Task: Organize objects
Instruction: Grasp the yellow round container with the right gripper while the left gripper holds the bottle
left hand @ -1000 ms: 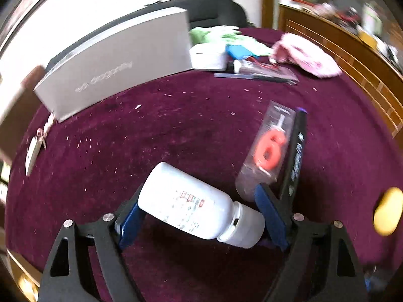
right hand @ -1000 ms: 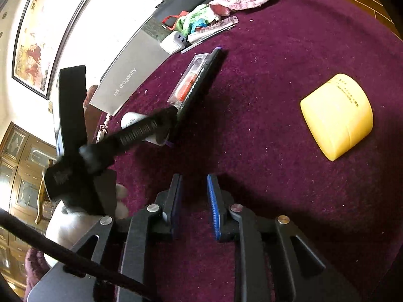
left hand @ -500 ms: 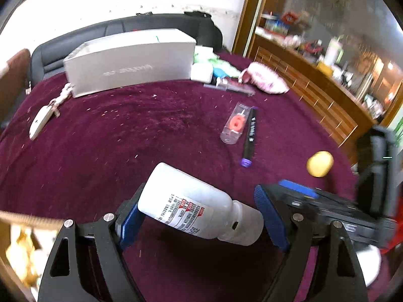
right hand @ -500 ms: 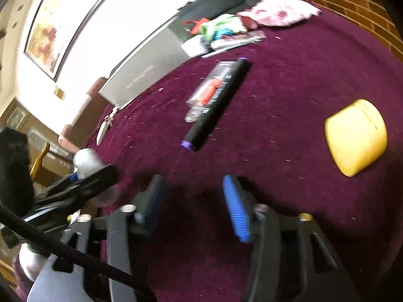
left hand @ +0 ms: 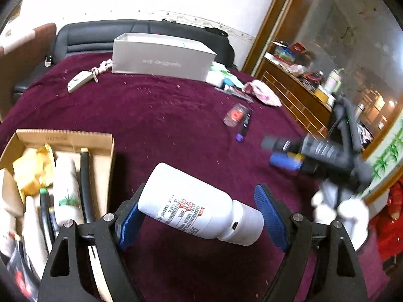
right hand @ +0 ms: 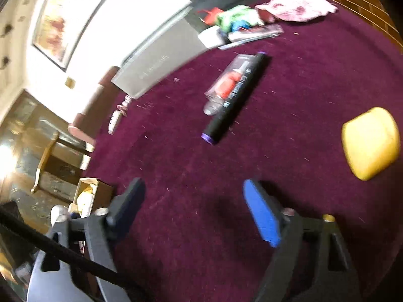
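My left gripper [left hand: 196,214] is shut on a white pill bottle [left hand: 199,205], held tilted above the maroon table, just right of a cardboard box [left hand: 65,138] that holds several bottles and tubes. My right gripper [right hand: 194,201] is open and empty above the cloth; it also shows in the left wrist view [left hand: 284,161]. Ahead of it lie a black tube with a purple cap [right hand: 234,98] and a clear packet with a red item [right hand: 226,85]. A yellow jar [right hand: 370,143] lies to its right.
A grey carton [left hand: 161,58] stands at the back of the table, with a key fob [left hand: 80,81] to its left. Small packets and a pink cloth [left hand: 262,93] lie at the back right. A wooden cabinet [left hand: 297,95] runs along the right edge.
My left gripper has carried the bottle left and back, bringing the cardboard box into view. My right gripper has opened wide and moved toward the black tube.
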The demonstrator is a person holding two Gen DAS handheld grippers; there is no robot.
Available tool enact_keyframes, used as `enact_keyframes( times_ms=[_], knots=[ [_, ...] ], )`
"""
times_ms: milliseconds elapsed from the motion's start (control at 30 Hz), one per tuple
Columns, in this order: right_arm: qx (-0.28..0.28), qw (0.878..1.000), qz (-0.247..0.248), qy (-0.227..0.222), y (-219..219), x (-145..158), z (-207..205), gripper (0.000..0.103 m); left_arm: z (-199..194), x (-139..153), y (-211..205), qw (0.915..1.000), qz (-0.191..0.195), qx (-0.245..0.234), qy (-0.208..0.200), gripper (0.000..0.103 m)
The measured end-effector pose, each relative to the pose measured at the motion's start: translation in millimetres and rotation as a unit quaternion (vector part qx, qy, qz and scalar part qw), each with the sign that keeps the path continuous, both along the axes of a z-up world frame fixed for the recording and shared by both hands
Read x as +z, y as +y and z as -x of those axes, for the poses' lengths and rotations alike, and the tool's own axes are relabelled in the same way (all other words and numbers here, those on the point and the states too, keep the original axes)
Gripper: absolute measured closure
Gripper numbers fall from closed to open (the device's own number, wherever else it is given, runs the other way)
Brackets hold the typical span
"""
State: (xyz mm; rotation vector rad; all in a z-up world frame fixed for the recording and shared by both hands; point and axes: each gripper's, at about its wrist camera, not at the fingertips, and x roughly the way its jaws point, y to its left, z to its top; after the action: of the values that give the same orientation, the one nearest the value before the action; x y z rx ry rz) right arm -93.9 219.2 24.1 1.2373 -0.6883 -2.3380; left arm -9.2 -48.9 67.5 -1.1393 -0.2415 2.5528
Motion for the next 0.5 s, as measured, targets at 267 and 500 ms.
enact_keyframes(
  times_ms=[267,500],
  knots=[
    [-0.09,0.975,-0.197,0.056,51,70,-27,0.03,-32,-6,13,0.9992,-0.005,-0.038,0.015,0.025],
    [-0.125,0.956,-0.264,0.035,55,26,-14,0.03,-38,-9,21,0.9985,-0.009,-0.053,0.01,0.025]
  ],
)
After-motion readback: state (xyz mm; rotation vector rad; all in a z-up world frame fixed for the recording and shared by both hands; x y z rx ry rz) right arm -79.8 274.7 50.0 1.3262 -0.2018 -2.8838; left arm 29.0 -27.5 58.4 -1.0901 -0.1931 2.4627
